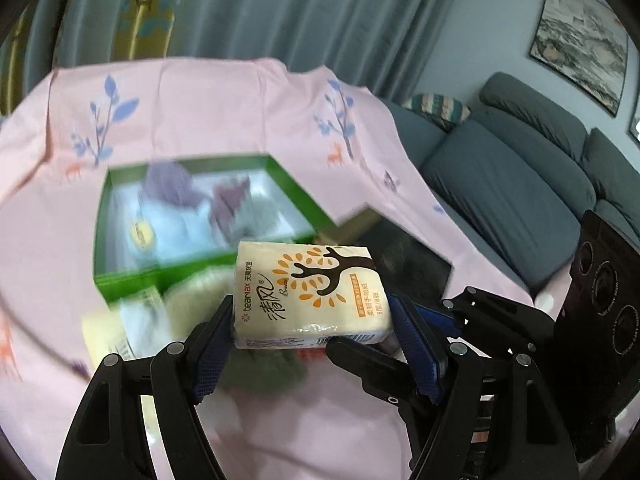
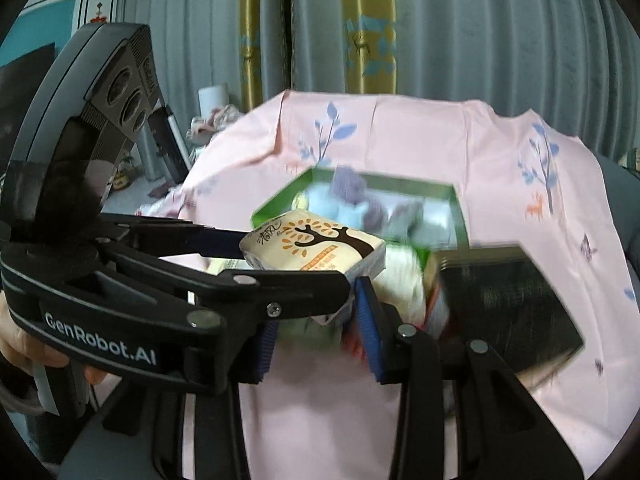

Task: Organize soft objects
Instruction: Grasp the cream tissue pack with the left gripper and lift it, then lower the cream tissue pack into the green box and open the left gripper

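Dim, even indoor light; motion-blurred background, dark fisheye-warped edges.

Tissue pack (image 2: pixel 316 246) between left gripper (image 2: pixel 296 258) jaws

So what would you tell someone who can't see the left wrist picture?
A cream tissue pack with a brown tree printed on it is held in both grippers above a pink cloth. Behind it sits a green box holding soft, blurry things.

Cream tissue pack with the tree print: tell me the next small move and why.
Probably carry the cream plastic tissue pack forward over the open green box and lower it in. The left gripper clamps it above the pink cloth, and soft items already lie inside.
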Available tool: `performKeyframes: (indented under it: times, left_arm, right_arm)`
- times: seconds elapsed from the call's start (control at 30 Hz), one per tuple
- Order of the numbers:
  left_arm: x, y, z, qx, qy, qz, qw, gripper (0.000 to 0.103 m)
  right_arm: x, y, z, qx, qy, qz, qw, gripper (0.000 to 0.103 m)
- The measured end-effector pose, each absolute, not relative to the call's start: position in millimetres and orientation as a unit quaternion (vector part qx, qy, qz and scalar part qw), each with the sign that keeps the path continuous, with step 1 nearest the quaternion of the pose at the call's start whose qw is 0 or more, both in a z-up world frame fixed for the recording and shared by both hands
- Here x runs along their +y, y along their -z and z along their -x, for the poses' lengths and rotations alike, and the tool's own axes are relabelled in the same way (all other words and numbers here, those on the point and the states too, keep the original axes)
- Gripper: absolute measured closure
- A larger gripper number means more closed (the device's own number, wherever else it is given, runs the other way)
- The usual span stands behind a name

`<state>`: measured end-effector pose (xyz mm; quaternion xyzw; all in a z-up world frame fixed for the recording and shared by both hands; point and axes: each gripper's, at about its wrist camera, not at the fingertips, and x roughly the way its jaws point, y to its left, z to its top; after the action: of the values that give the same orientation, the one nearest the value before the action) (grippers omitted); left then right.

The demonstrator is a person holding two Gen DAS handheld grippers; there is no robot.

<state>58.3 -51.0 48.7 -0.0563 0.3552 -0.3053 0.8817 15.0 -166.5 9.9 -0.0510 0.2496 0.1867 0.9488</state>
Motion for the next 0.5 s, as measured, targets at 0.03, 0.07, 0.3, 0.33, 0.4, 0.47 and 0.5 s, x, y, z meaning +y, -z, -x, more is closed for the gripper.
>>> performKeyframes:
  times: [0.03,0.07,0.3,0.33,0.4,0.47,0.5]
  left_arm:
    - [-51,-54,-69,0.352,0.302,0.056,0.884,0.026]
    - [-51,-58,-80,0.352,0.301,0.057,0.885,0.026]
    - [-46,-65,-160,0.371,0.287,0.081,0.880,0.026]
    - [-47,-63,-171,0.377,0.284,0.085,0.878,0.026]
    - [-47,-55,-190,0.389,0.278,0.097,0.873,0.026]
    - [-47,-45,-208,0.404,0.271,0.107,0.867,0.026]
    - [-47,-39,-216,0.412,0.269,0.115,0.863,0.026]
  right_arm:
    - [-166,-15,-24,0.246,-0.186,0.052,0.950,0.066]
    - [-165,-20,-34,0.243,-0.184,0.054,0.951,0.066]
    - [-165,-32,-110,0.259,-0.178,0.040,0.949,0.066]
    - [-165,-31,-121,0.265,-0.176,0.036,0.947,0.066]
    - [-165,-27,-141,0.280,-0.171,0.029,0.944,0.066]
    - [-164,-21,-159,0.298,-0.164,0.026,0.940,0.066]
    - [-163,-16,-168,0.311,-0.159,0.024,0.937,0.064]
